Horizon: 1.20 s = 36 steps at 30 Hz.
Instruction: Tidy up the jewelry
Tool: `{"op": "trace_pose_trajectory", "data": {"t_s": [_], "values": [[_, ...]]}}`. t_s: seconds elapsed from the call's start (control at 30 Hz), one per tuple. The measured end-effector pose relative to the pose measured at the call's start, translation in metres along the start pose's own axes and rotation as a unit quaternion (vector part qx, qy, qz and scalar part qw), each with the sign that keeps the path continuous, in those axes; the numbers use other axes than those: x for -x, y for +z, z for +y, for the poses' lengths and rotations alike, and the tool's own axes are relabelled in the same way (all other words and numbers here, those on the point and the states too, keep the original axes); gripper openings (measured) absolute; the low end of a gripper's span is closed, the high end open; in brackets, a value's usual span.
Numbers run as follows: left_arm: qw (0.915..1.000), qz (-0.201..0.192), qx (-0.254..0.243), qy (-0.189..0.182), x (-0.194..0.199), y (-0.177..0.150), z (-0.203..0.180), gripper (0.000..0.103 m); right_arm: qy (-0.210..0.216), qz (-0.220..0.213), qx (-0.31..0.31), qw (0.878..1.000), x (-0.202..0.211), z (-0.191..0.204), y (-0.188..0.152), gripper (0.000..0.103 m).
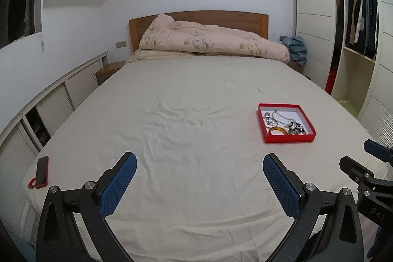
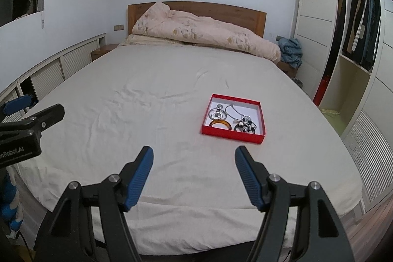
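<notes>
Shallow red box (image 2: 232, 134) of tangled jewelry (image 2: 231, 117) flat on bedsheet (image 2: 147, 95)

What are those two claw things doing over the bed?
A person holds a claw in each hand above the bed. The left claw and right claw are both open and empty. Ahead of them a red box sits on the sheet with the jewelry already in it: an orange bangle, silver rings and a beaded necklace. A red phone lies near the bed's edge.
</notes>
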<state>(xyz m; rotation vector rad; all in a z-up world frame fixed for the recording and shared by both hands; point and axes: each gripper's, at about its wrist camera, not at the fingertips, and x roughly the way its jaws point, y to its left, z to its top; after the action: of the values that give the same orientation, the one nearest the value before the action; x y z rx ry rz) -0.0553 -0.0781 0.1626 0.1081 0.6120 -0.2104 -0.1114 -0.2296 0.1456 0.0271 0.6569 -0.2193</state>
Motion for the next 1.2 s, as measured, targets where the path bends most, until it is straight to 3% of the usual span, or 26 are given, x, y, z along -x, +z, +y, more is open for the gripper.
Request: {"op": "trace_pose_trajectory", "data": {"t_s": [1.2], "values": [[0.9996,0.025,-0.008,0.008,-0.032,-0.006,0.011,0.102,-0.008,0.033,0.002,0.999,-0.039,0.004,0.001,0.067]]}}
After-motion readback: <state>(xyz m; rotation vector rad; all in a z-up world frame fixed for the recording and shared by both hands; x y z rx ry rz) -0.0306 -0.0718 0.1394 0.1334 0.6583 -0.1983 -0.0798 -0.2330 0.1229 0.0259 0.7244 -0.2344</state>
